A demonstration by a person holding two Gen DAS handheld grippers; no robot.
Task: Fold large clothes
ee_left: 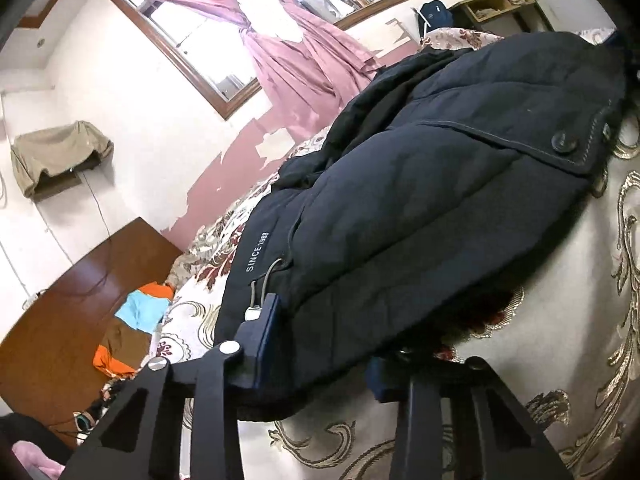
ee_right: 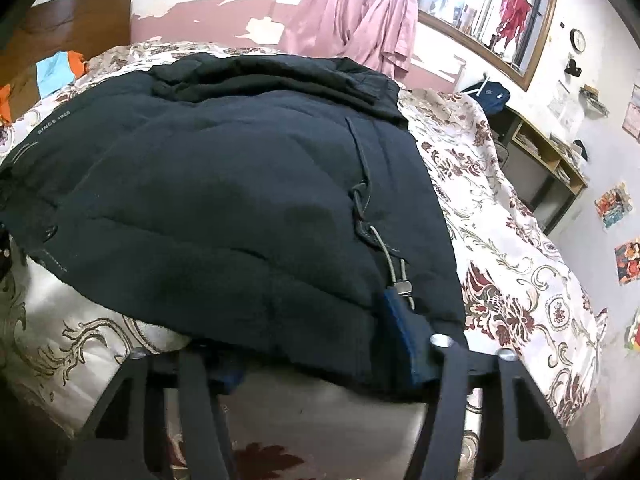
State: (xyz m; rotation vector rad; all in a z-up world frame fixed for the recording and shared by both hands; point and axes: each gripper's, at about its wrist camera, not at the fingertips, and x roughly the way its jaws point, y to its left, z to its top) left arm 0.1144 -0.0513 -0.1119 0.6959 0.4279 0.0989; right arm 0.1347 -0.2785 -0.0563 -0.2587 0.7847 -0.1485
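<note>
A dark navy padded jacket (ee_left: 420, 200) lies spread on a bed with a floral bedspread (ee_left: 580, 320), its hem nearest both cameras. The left hand-held gripper (ee_left: 320, 360) is clamped on the hem edge beside a grey drawcord (ee_left: 260, 284). The right hand-held gripper (ee_right: 316, 364) likewise pinches the hem near the opposite drawcord toggle (ee_right: 402, 284). Pink curtains (ee_left: 288, 64) hang behind.

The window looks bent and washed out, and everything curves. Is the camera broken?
No: in the left wrist view the fisheye lens bows the window, and daylight blows it out; in the right wrist view the bed curves likewise, and the jacket stays dark.
</note>
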